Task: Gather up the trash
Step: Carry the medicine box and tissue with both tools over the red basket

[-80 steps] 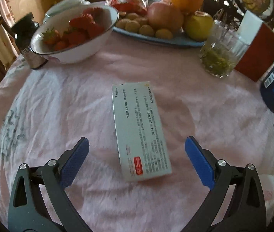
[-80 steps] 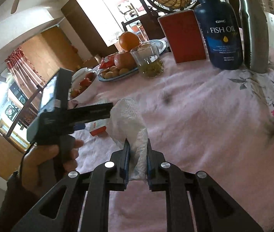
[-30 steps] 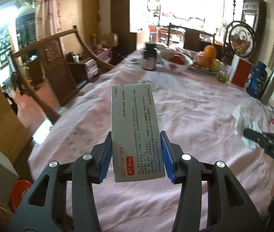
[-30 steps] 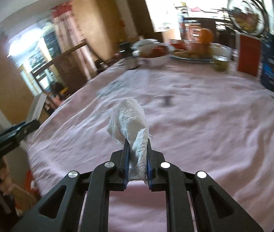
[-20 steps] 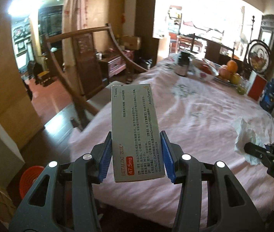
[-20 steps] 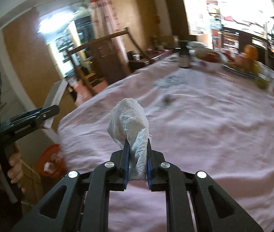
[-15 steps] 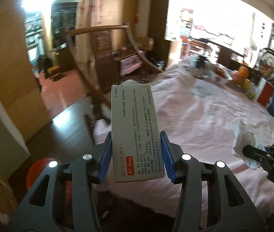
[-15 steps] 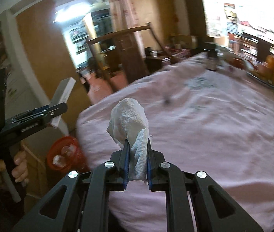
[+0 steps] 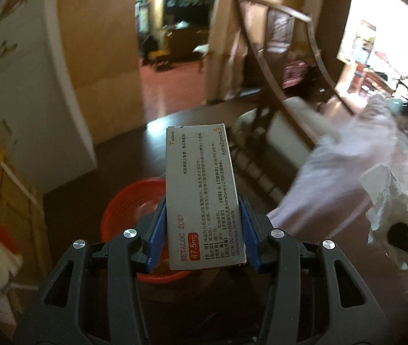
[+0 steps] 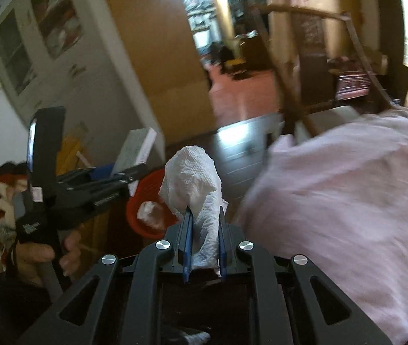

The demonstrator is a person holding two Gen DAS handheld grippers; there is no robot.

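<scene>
We are holding a medicine box in our left gripper, whose blue fingers are pinching the box by its long sides so that it is standing up lengthwise in front of the left wrist camera. Behind and below the box, an orange-red bin is sitting on the dark floor, and something pale is lying inside it, too blurred to name. Our right gripper is gripping a crumpled white paper towel, its fingers pressed in on the wad's lower part while the rest is bulging out above them. From the right wrist view the bin is showing just behind the towel, between the two grippers. To the right, the worktop under its pink cloth is blurring past, with a wooden chair beyond it.
</scene>
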